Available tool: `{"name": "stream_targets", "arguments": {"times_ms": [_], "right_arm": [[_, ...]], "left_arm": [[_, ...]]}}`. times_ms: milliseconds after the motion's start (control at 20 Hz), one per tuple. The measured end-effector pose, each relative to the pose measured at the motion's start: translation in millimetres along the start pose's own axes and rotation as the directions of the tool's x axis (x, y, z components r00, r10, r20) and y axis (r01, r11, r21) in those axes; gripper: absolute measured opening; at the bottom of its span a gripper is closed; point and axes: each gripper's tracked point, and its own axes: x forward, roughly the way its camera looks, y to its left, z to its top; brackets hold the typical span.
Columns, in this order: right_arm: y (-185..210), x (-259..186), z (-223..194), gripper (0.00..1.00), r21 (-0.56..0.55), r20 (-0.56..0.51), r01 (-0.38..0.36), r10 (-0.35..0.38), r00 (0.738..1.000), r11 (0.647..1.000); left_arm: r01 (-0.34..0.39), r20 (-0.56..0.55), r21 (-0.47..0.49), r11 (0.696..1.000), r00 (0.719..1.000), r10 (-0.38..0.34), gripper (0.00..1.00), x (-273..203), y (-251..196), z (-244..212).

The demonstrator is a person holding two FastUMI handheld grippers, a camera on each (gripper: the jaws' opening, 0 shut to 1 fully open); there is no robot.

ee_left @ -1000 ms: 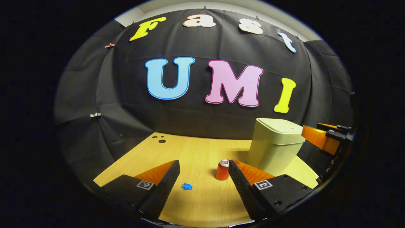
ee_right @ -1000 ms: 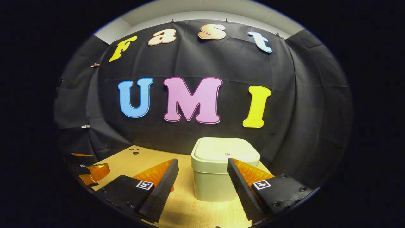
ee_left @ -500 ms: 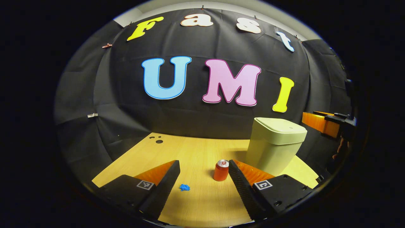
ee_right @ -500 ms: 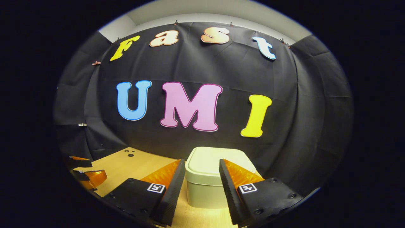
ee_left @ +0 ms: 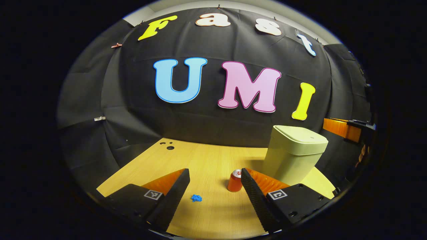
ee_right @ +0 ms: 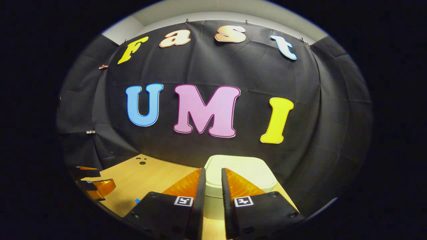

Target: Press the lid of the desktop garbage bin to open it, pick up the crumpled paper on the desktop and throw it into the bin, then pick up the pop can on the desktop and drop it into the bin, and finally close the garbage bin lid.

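Observation:
The pale green bin [ee_left: 293, 156] stands at the table's right with its lid [ee_left: 302, 135] down. A red pop can [ee_left: 234, 181] stands left of it, just off my left gripper's right finger. A small blue crumpled paper [ee_left: 196, 198] lies between the fingers of my left gripper [ee_left: 215, 195], which is open and holds nothing. My right gripper [ee_right: 212, 178] hangs just before and above the bin lid [ee_right: 248, 170], its fingers drawn almost together with nothing between them. It also shows in the left gripper view as the right gripper [ee_left: 347, 128] beside the bin.
The wooden table [ee_left: 206, 160] has small holes [ee_left: 170, 147] near its far left corner. Black cloth closes the booth behind and at the sides. In the right gripper view the left gripper [ee_right: 95, 186] sits at the far left, with the blue paper [ee_right: 137, 201] near it.
My right gripper's fingers have closed from wide apart to a narrow gap while rising toward the bin lid. The left gripper has hardly moved.

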Motion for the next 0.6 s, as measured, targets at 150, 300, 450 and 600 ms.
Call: {"name": "stream_targets", "arguments": {"times_ms": [150,300,450,600], "right_arm": [[-7,8,-3,0.13,-0.004,-0.016,0.006,-0.006,1.000,1.000],[-7,16,-8,0.06,0.024,-0.043,-0.015,0.016,0.999,1.000],[-12,23,-13,0.05,0.072,-0.080,-0.021,0.027,0.996,0.997],[-28,35,-12,0.05,0.057,-0.086,0.015,-0.010,0.996,0.998]], "left_arm": [[0.008,0.010,0.016,1.000,1.000,-0.009,0.99,2,-2,3],[0.009,0.017,0.029,1.000,1.000,-0.009,0.99,6,-1,5],[0.002,0.019,0.031,1.000,1.000,-0.003,0.99,9,2,7],[-0.009,0.014,0.030,1.000,1.000,0.009,0.99,10,7,7]]}}
